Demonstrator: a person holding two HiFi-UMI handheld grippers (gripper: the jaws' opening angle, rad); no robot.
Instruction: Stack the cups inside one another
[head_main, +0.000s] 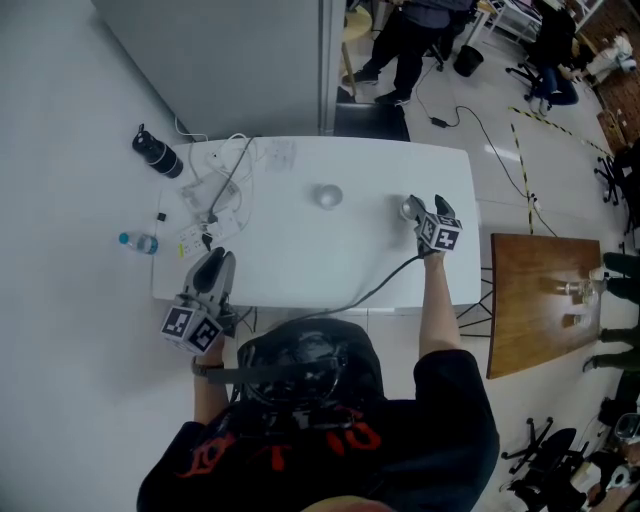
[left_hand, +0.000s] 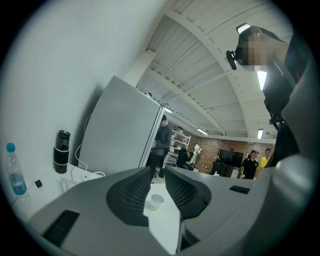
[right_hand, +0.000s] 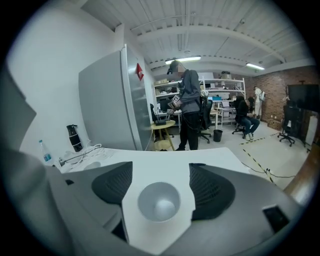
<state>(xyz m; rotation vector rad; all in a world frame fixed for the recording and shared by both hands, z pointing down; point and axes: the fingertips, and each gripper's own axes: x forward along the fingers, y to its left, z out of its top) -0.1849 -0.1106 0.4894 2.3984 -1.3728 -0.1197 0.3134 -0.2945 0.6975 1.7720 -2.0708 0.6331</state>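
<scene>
Two white cups stand upright on the white table (head_main: 290, 260). One cup (head_main: 328, 196) is near the table's middle and shows far off between the left jaws (left_hand: 155, 201). The other cup (head_main: 407, 208) stands between the fingers of my right gripper (head_main: 418, 213). In the right gripper view this cup (right_hand: 159, 201) has its mouth up and a gap to each pad, so my right gripper (right_hand: 161, 180) is open around it. My left gripper (head_main: 217, 263) hovers at the table's front left edge, its jaws (left_hand: 158, 175) a narrow gap apart with nothing between them.
A black bottle (head_main: 157, 153), a small water bottle (head_main: 139, 241) and loose white cables (head_main: 215, 190) lie at the table's left end. A grey cabinet (head_main: 240, 60) stands behind the table. A wooden table (head_main: 545, 290) is to the right. People stand in the background.
</scene>
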